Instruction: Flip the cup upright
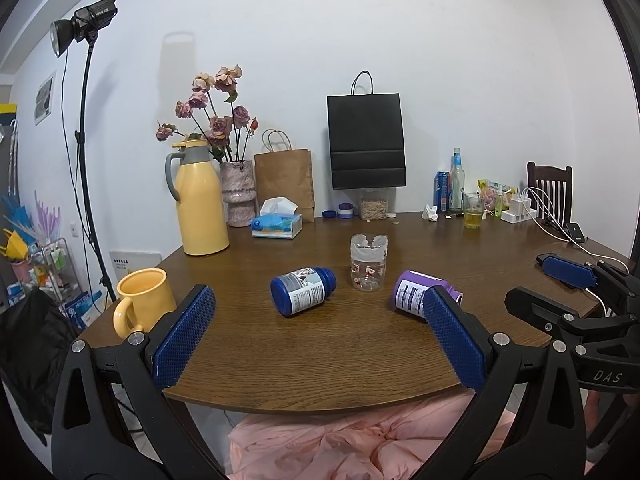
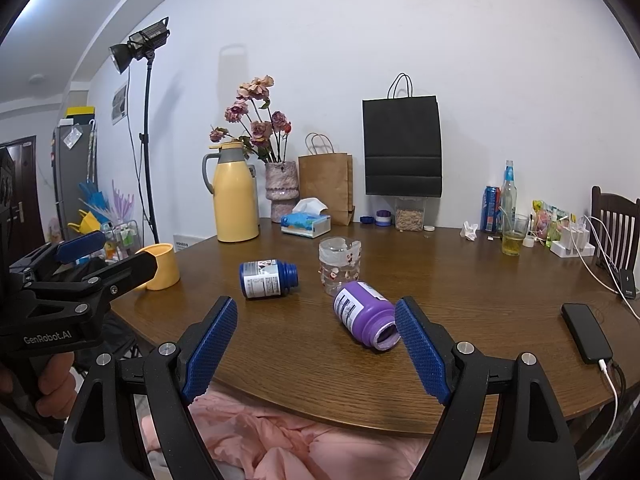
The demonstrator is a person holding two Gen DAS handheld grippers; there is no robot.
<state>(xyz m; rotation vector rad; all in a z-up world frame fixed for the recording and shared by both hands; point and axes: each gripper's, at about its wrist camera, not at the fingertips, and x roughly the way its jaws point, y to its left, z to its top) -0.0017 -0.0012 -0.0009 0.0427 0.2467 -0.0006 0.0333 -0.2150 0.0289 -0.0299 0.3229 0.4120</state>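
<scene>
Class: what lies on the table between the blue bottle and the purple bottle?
In both wrist views the clear patterned cup stands between the blue bottle and purple bottle, set slightly farther back; nearer, the table is bare.

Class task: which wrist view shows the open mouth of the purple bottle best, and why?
The right wrist view: the purple bottle lies with its open mouth facing that camera. In the left wrist view it shows mainly its base and label, partly hidden behind a claw finger.

brown wood-grain desk (image 1: 320, 344) with rounded front edge. on it: yellow mug (image 1: 142, 300) at left edge; blue bottle (image 1: 302, 290) and purple bottle (image 1: 416, 292) on their sides; clear cup (image 1: 368, 262) between and behind them; yellow thermos (image 1: 200, 200), vase (image 1: 238, 192), tissue box (image 1: 276, 226), paper bags along wall; phone (image 2: 586, 332) at right.
</scene>
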